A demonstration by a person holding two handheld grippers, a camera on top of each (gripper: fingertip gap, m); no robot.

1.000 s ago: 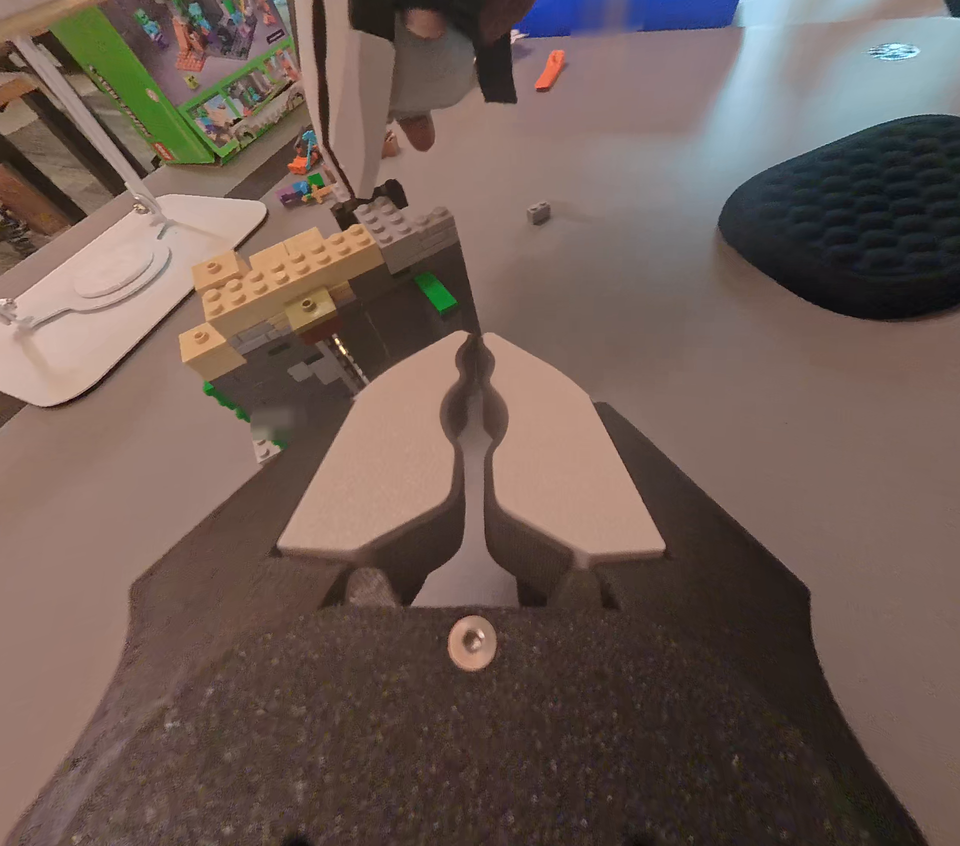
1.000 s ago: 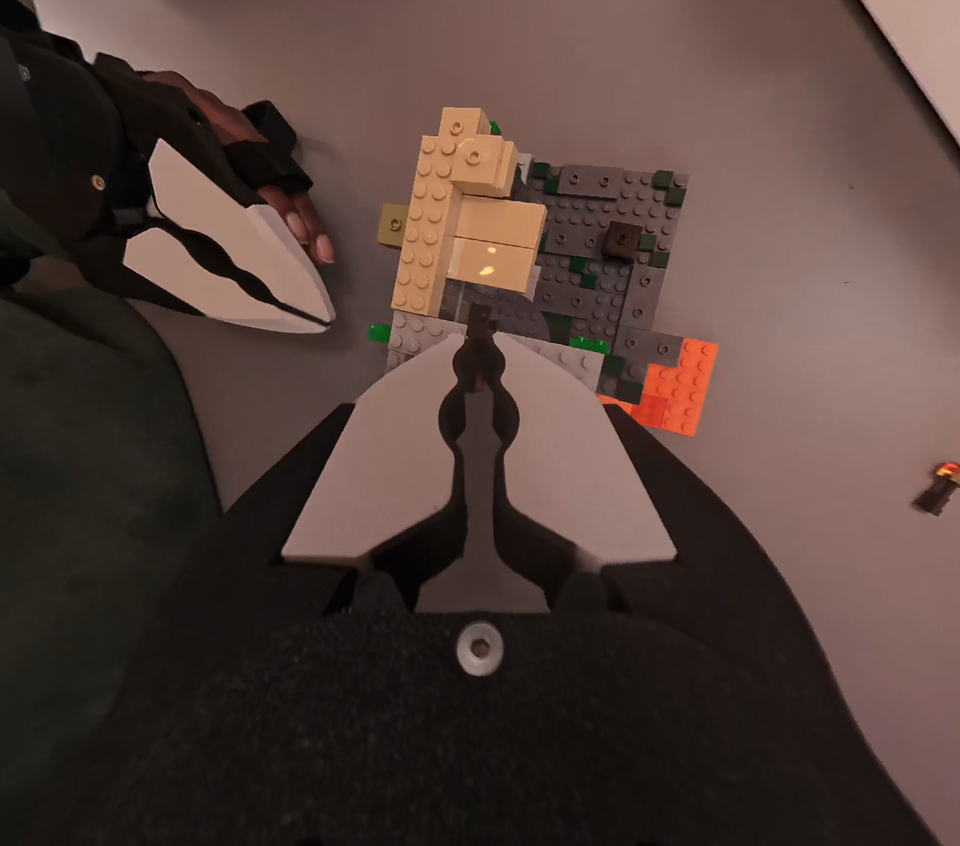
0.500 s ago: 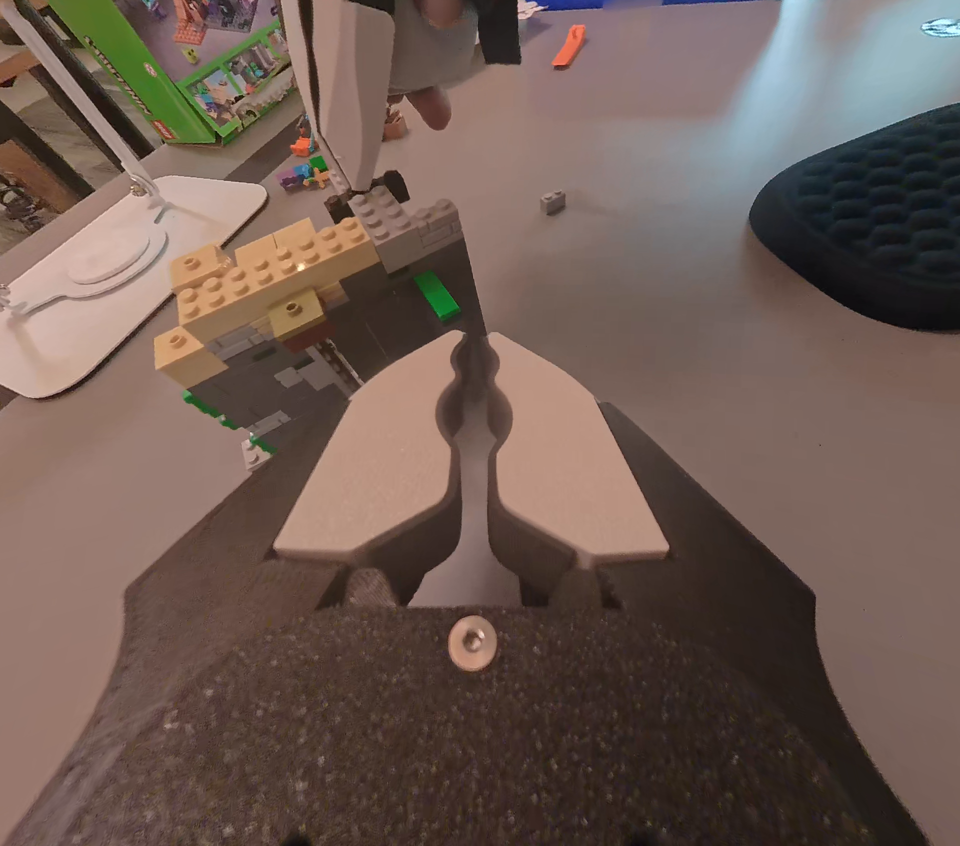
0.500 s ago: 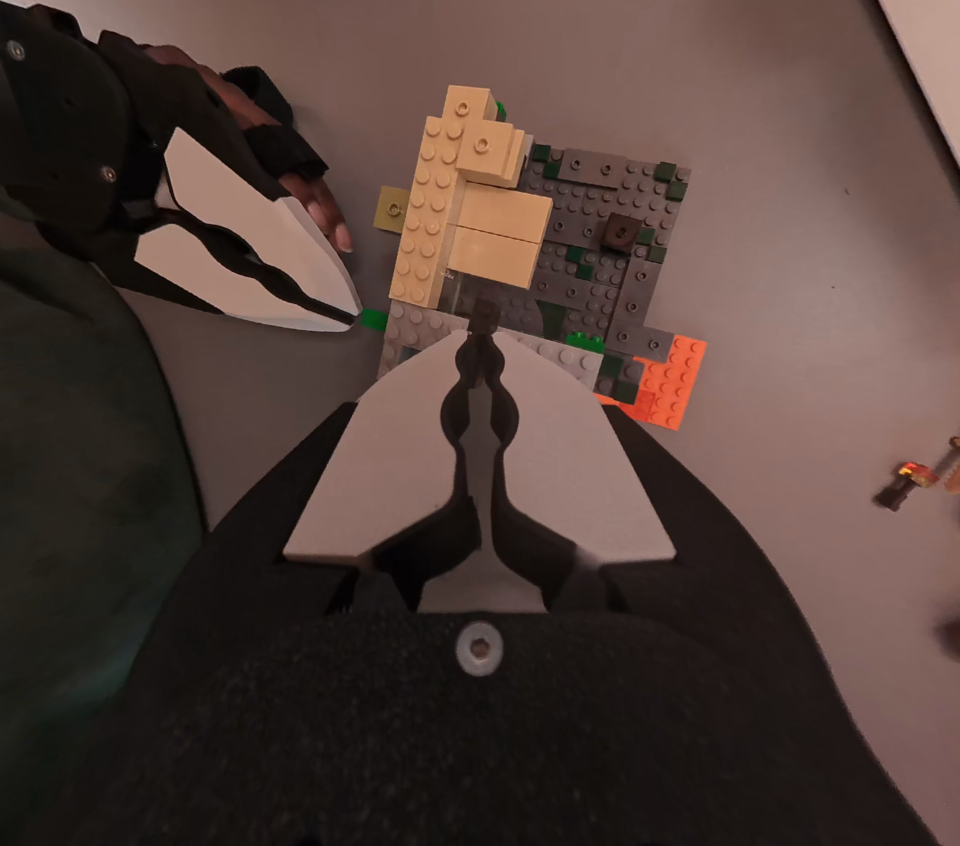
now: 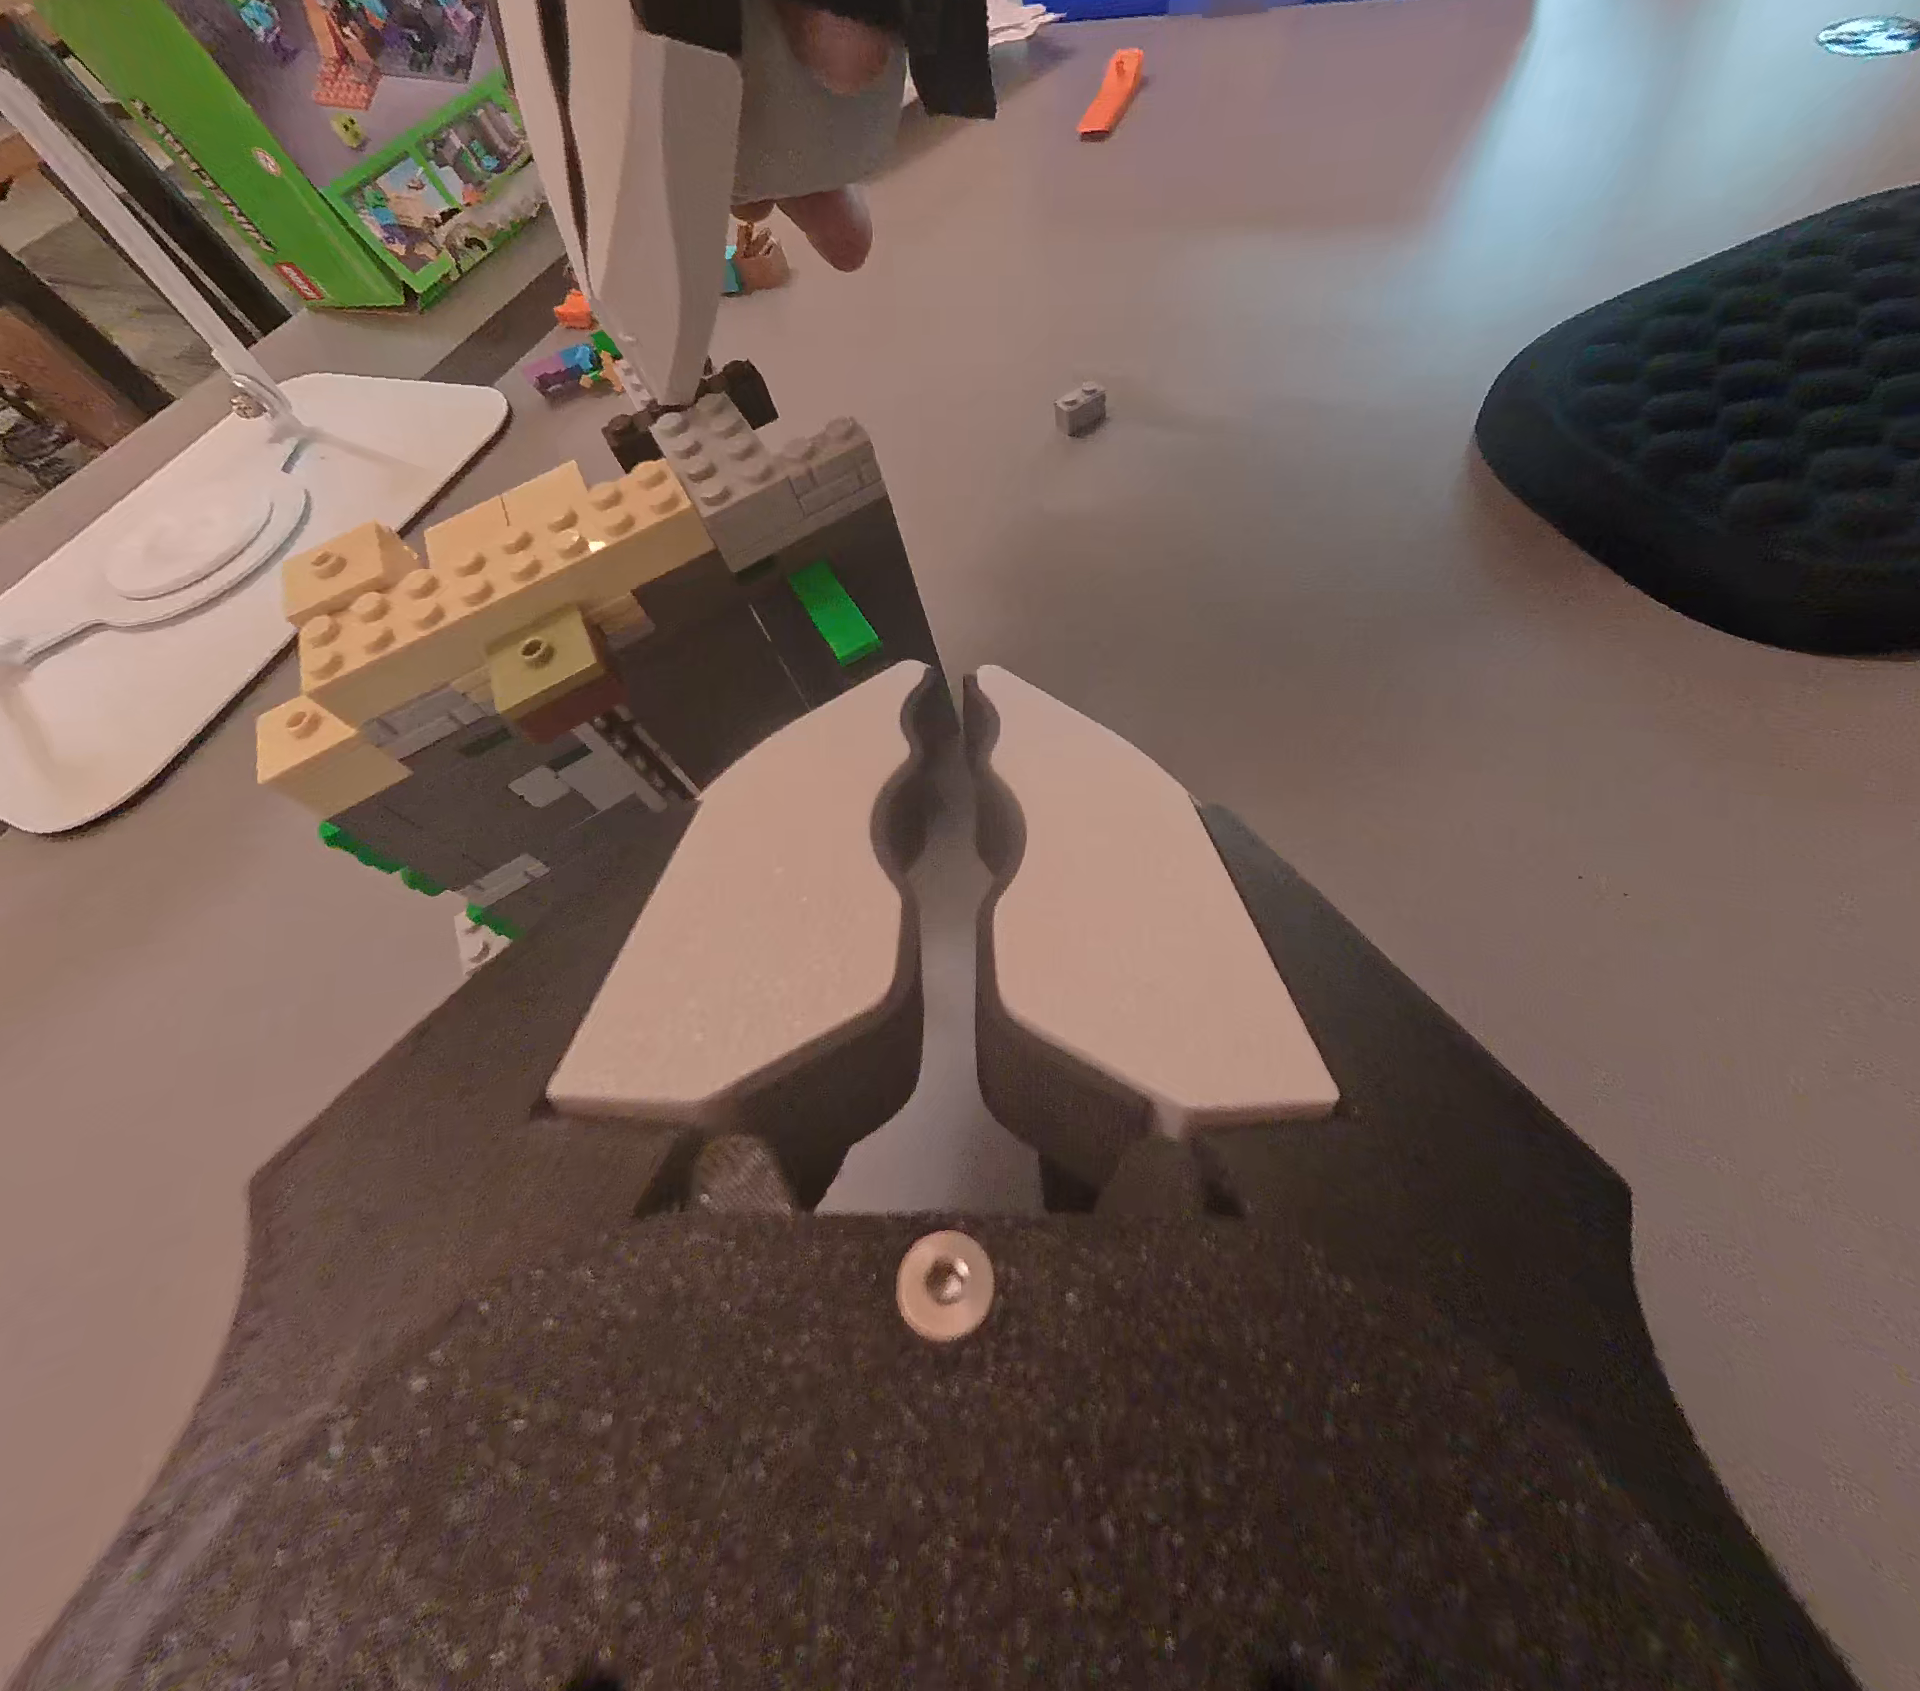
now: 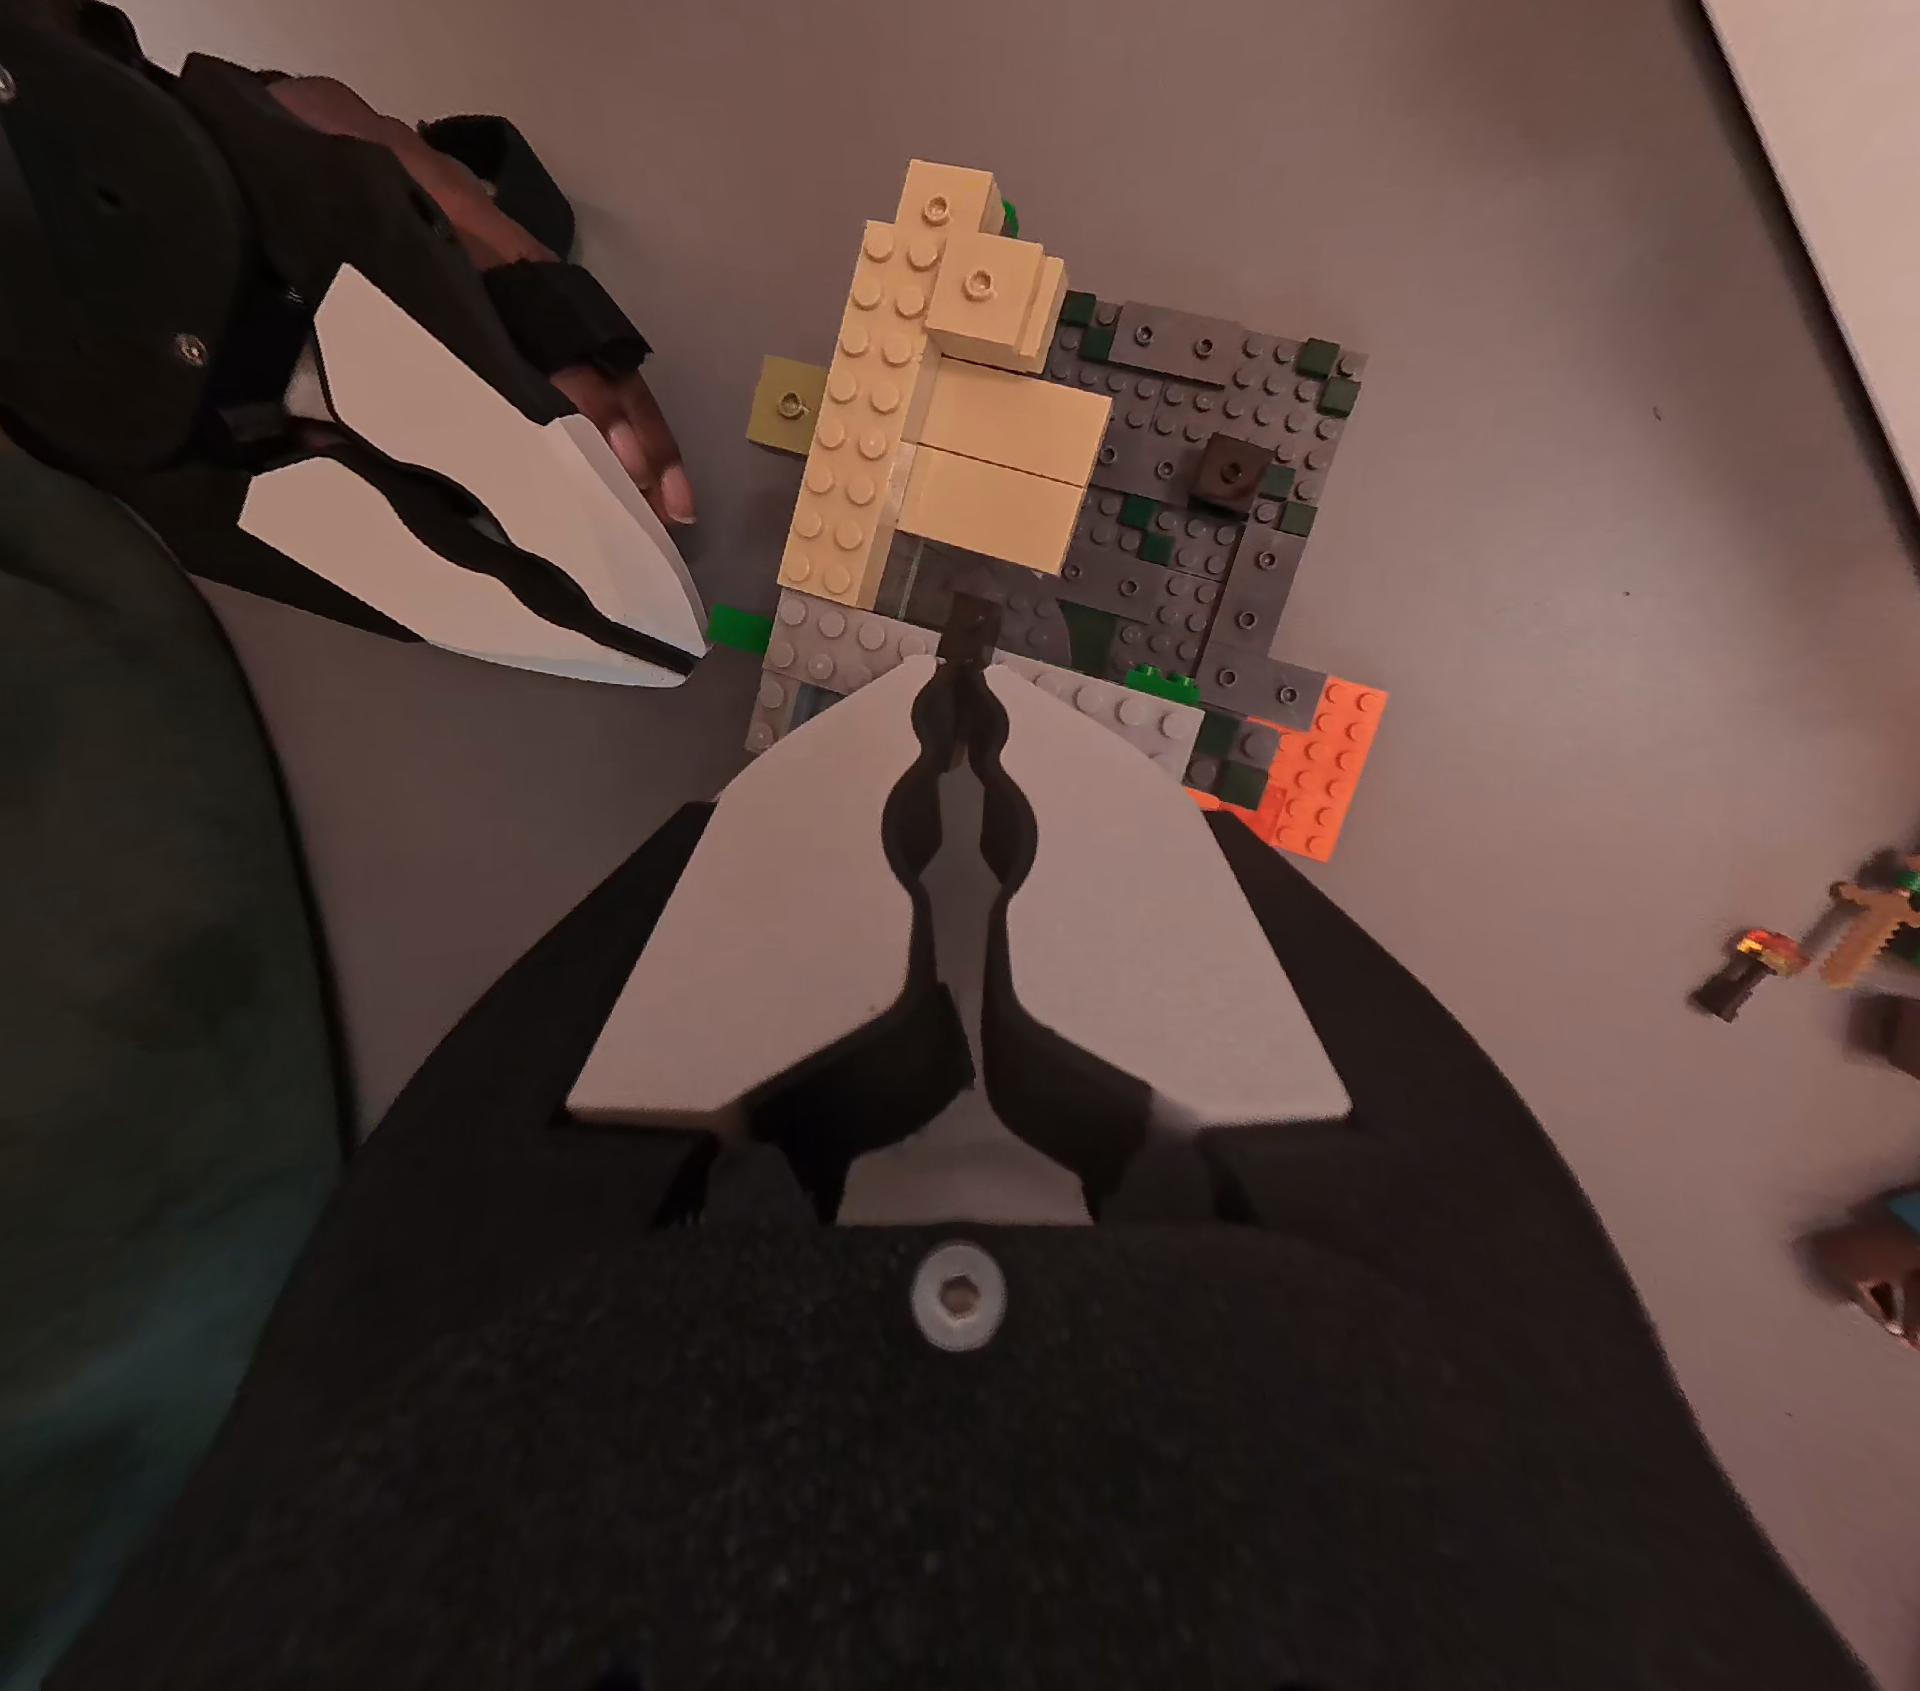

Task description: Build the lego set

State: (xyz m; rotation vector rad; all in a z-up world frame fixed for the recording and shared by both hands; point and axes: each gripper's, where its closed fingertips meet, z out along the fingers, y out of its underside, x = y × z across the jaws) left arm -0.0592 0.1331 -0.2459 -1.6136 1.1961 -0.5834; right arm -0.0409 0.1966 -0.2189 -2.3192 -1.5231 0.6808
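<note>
Right of the left gripper's fingers [image 5: 1049,768] the grey surface [image 5: 1299,706] is wide open, only a tiny grey brick [image 5: 1081,407] and black cushion [image 5: 1714,436] out there. Left of them the brick model [image 5: 499,602] blocks, white stand base [image 5: 156,561] behind it.

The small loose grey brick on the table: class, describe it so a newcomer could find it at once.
Start at the brick model on the grey table, then look toward the black honeycomb cushion. The small grey brick lies between them. Unlike the model's grey bricks, it sits alone on bare tabletop, joined to nothing.
</note>
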